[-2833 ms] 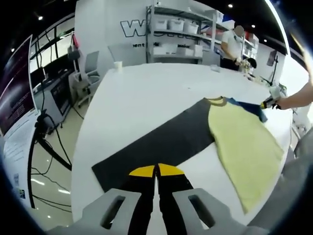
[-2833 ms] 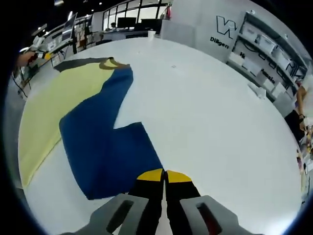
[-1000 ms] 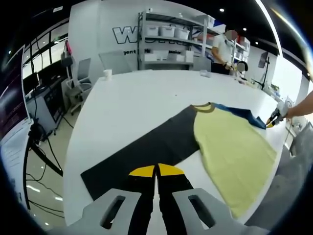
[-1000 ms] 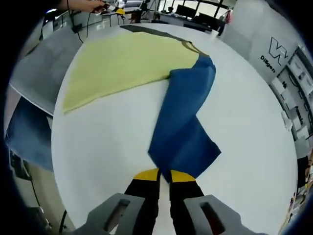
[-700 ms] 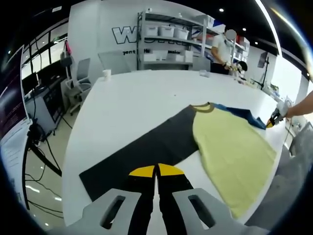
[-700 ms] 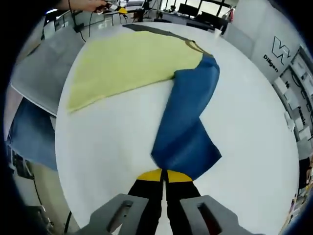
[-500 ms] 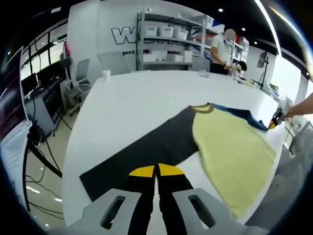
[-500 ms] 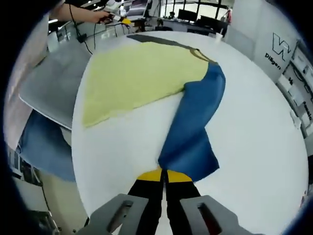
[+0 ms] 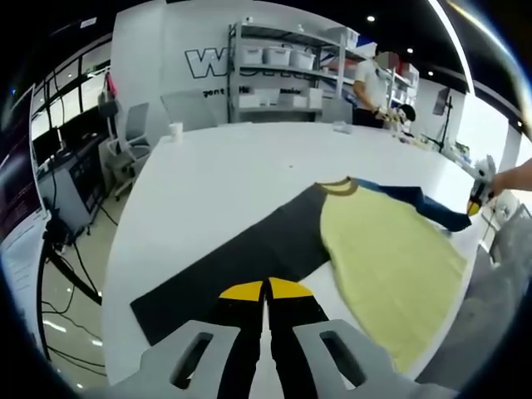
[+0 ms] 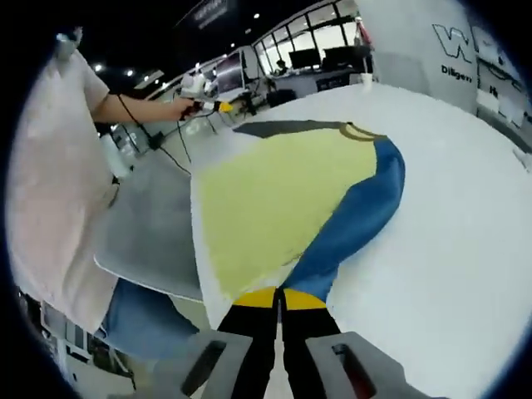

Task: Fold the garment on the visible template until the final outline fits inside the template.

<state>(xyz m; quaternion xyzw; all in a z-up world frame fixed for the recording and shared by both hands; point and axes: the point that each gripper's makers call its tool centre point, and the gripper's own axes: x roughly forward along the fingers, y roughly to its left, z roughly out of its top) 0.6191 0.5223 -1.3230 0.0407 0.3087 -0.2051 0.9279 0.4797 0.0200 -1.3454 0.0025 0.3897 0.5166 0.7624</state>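
Folding blue sleeve (image 10: 353, 220) further inward

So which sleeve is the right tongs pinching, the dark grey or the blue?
The blue sleeve; the right tongs grip its end, the dark grey sleeve lies opposite.

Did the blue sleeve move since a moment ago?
Yes. The blue sleeve, pinched in the right gripper, has swung in toward the yellow body of the shirt; earlier it lay spread out on the white table.
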